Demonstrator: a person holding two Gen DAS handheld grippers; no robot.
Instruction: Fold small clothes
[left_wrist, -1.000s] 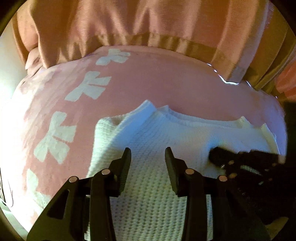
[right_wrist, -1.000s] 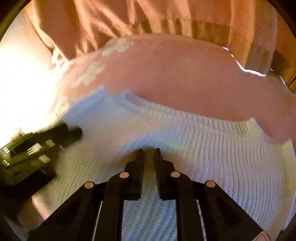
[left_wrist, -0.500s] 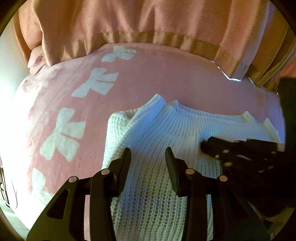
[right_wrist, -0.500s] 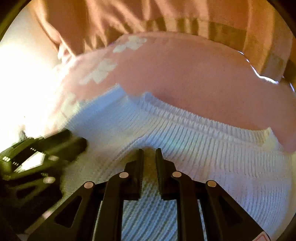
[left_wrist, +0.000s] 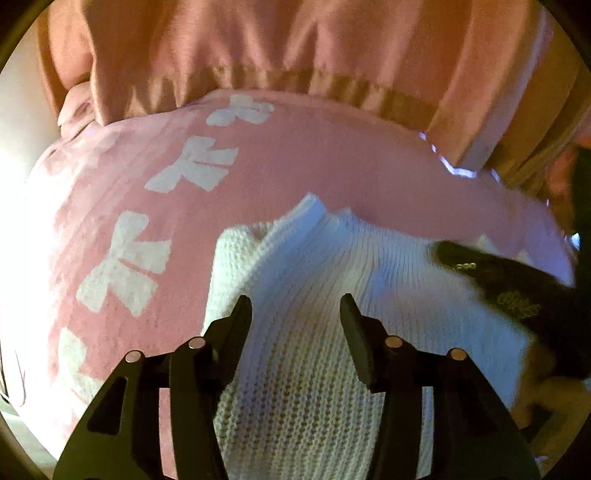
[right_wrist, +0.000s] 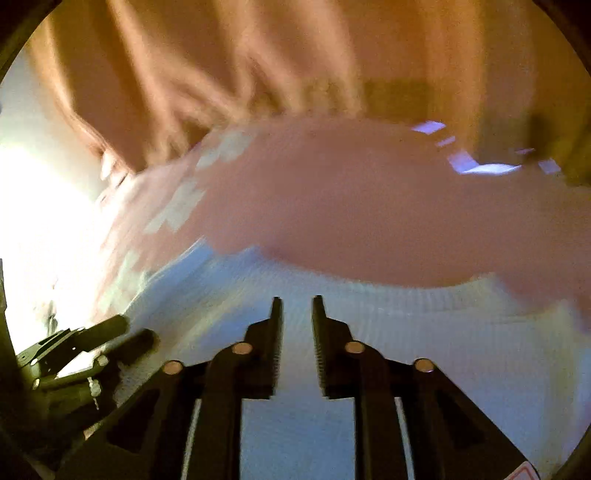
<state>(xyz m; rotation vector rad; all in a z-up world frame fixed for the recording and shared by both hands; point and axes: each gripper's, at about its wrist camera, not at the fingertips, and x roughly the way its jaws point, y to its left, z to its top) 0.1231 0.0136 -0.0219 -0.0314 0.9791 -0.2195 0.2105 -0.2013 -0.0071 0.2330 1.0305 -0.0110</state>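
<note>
White knit sweater (left_wrist: 317, 266) beneath both tools; left tool (left_wrist: 295, 310), right tool (right_wrist: 297, 308) spreading, pinching nothing.

Black hand-held gripper (left_wrist: 295, 314), angular ribbed fingers (right_wrist: 275, 343), silver pivot pins

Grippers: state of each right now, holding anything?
Left gripper: jaws opening, nothing pinched, over the white knit sweater.
Right gripper: jaws opening, narrow gap, nothing visibly gripped.

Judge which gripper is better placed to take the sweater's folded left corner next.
Left. The left gripper, jaws opening with nothing clamped, sits beside the white sweater's folded corner. The right gripper, also opening, is over the sweater's middle, farther from that corner.
</note>
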